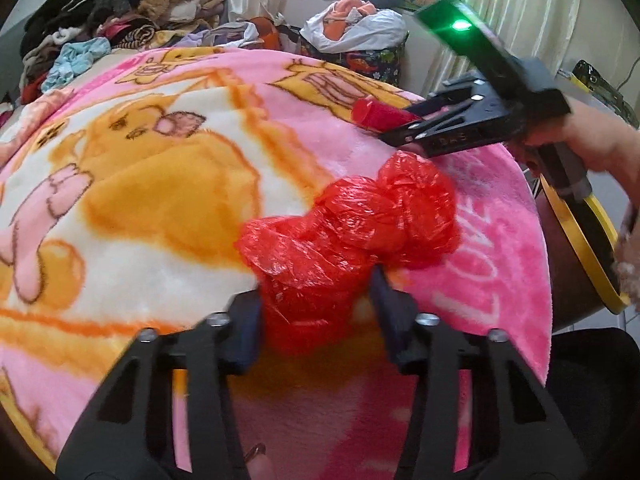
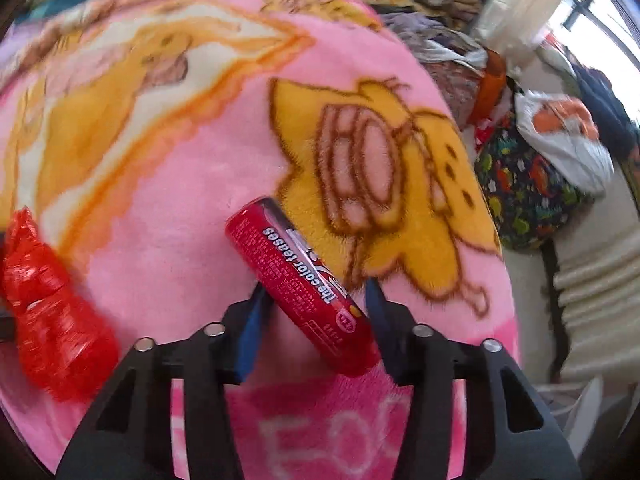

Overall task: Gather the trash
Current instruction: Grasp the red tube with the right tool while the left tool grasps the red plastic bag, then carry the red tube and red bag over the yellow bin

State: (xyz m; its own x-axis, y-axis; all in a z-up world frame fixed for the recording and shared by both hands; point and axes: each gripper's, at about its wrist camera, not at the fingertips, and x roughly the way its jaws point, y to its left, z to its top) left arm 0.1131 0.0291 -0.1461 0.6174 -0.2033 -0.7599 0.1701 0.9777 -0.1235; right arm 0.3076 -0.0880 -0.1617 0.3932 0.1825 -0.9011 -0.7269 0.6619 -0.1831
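Note:
A crumpled red plastic bag [image 1: 352, 220] lies on a pink and yellow cartoon blanket [image 1: 160, 168]. My left gripper [image 1: 316, 292] is shut on the bag's near end, with a pad pressing on each side. The bag also shows at the left edge of the right wrist view as the red plastic bag [image 2: 48, 304]. A red candy tube [image 2: 300, 284] with white lettering lies slantwise between the pads of my right gripper [image 2: 316, 296], which is shut on it. Seen from the left wrist, the right gripper [image 1: 394, 124] holds the tube [image 1: 372, 114] just above the blanket, behind the bag.
Heaps of clothes [image 1: 120, 12] line the far side of the bed. A white bag with orange cloth [image 1: 356, 24] sits on a dinosaur-print bag [image 2: 524, 192] by the curtains [image 1: 500, 20]. A yellow-rimmed object [image 1: 592, 248] stands past the blanket's right edge.

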